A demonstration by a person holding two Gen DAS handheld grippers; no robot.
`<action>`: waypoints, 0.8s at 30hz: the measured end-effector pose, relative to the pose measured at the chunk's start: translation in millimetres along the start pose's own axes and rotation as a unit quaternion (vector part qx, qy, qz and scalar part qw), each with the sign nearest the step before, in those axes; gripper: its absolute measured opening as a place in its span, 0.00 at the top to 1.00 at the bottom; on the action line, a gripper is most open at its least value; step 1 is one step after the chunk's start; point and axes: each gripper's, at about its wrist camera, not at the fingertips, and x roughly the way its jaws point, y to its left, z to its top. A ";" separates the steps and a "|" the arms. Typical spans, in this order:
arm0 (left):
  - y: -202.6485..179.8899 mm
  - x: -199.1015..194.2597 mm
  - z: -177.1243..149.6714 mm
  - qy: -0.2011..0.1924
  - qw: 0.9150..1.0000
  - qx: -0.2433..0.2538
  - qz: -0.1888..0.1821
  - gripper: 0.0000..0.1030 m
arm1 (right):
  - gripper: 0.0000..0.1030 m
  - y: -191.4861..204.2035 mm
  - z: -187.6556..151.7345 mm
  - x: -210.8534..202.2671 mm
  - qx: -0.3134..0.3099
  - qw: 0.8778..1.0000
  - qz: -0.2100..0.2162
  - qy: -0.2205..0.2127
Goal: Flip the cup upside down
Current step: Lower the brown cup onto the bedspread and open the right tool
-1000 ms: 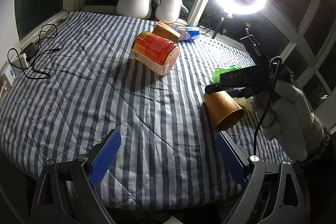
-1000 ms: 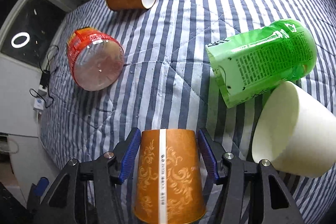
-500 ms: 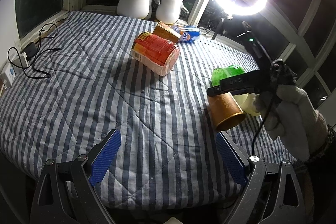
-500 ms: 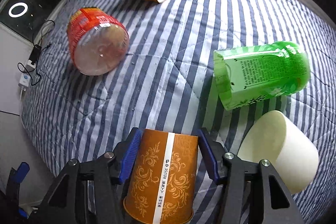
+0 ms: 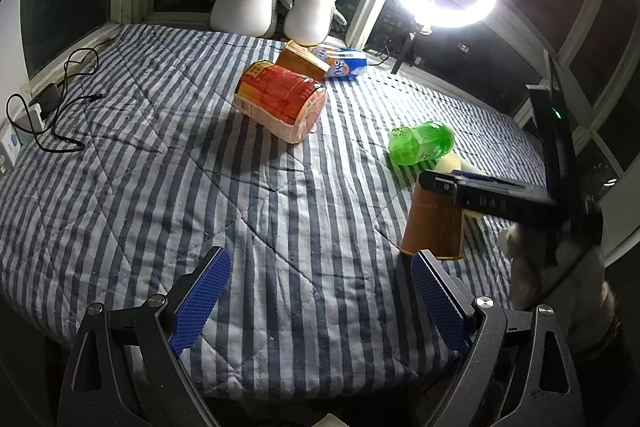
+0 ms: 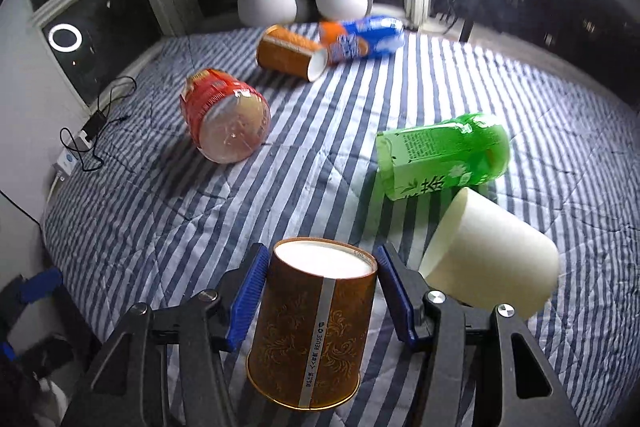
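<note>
Between the blue fingers (image 6: 248,297) of the right gripper (image 6: 322,293) sits the brown paper cup (image 6: 312,331), clamped at its upper wall, with its white base turned up toward the camera and its open rim pointing down. From the left wrist view the same cup (image 5: 434,227) hangs beneath the black gripper body, nearly vertical, its rim low over the striped bed cover (image 5: 160,155); whether the rim touches the cover I cannot tell. The cup looks slightly tilted, the rim leaning toward the near edge of the bed.

So the turning step seems nearly complete, and the placing step is in hand. The next move calls for levelling the cup so the whole rim meets the cover at once, lowering it gently, and only then spreading the fingers. The quilted cover is soft and uneven, so a tilted release could tip the light cup over.

Just beside the held cup lies a cream cup (image 6: 488,259) on its side, with a green bottle (image 6: 440,155) behind it; the set-down spot should stay clear of both.

The left gripper (image 5: 320,301) stays out of it, its 2 fingers spread wide apart and gripping nothing.
</note>
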 end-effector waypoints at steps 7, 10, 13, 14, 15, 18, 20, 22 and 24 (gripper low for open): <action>-1.5 -0.3 -0.9 -0.001 1.000 0.003 0.001 0.09 | 0.49 7.8 -28.7 -17.3 -0.012 0.998 -0.020 -0.061; -2.4 -0.4 -1.1 -0.001 1.000 0.005 0.001 0.09 | 0.49 11.8 -37.9 -23.7 -0.018 0.997 -0.029 -0.074; -4.6 0.2 -1.8 -0.001 1.000 0.010 0.003 0.09 | 0.49 15.7 -45.8 -29.5 -0.023 0.995 -0.037 -0.084; -5.6 0.4 -2.0 -0.001 1.000 0.012 0.003 0.09 | 0.49 16.9 -48.8 -31.9 -0.024 0.995 -0.039 -0.088; -6.7 0.6 -2.2 -0.002 1.000 0.014 0.003 0.09 | 0.49 18.1 -51.8 -34.4 -0.024 0.995 -0.041 -0.092; -10.5 1.2 -2.8 -0.004 1.000 0.022 0.006 0.09 | 0.49 23.7 -59.7 -40.9 -0.033 0.993 -0.049 -0.104; -13.2 1.4 -3.6 -0.007 1.000 0.029 0.010 0.09 | 0.49 27.5 -64.3 -44.5 -0.037 0.992 -0.050 -0.109; -15.8 0.9 -4.4 -0.012 0.999 0.036 0.015 0.09 | 0.49 30.6 -69.0 -48.1 -0.039 0.992 -0.048 -0.114; -18.5 0.2 -4.8 -0.018 0.999 0.043 0.021 0.09 | 0.49 33.3 -72.6 -51.5 -0.042 0.990 -0.049 -0.122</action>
